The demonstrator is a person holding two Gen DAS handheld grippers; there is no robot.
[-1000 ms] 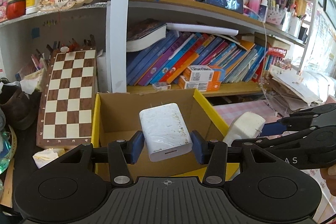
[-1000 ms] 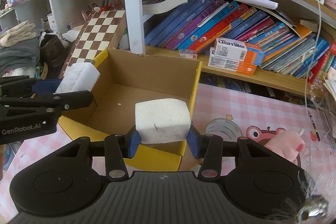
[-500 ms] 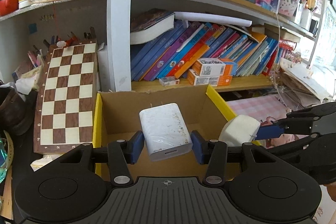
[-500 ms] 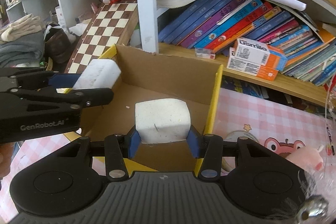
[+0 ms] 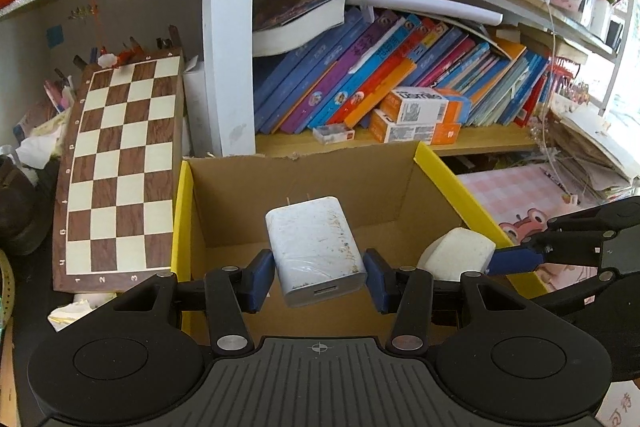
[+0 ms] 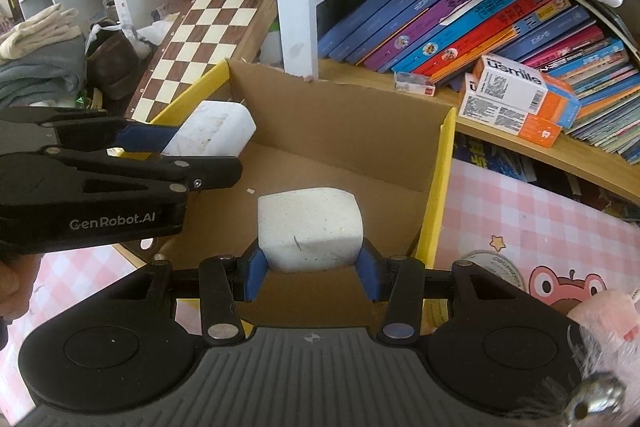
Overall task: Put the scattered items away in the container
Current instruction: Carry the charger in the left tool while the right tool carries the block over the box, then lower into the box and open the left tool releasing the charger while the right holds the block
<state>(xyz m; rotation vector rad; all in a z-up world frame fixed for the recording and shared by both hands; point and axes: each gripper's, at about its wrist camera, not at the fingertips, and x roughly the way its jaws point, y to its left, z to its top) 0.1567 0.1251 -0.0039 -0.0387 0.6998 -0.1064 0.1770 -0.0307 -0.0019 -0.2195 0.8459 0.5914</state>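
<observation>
Left claw (image 5: 316, 281) is clamped on a white charger (image 5: 314, 251), held over the cardboard box (image 5: 444, 183). Right claw (image 6: 310, 277) is clamped on a white block (image 6: 310, 229), also above the box interior, at 3 o'clock of the charger. Risk: the two claws sit close together, so a simultaneous release could knock one item against the yellow rim and onto the tabletop (image 6: 532, 227)

A lived-in home study corner: crammed bookshelves (image 5: 400, 83), a leaning chessboard (image 5: 120, 171), folded clothes (image 6: 36, 63).
</observation>
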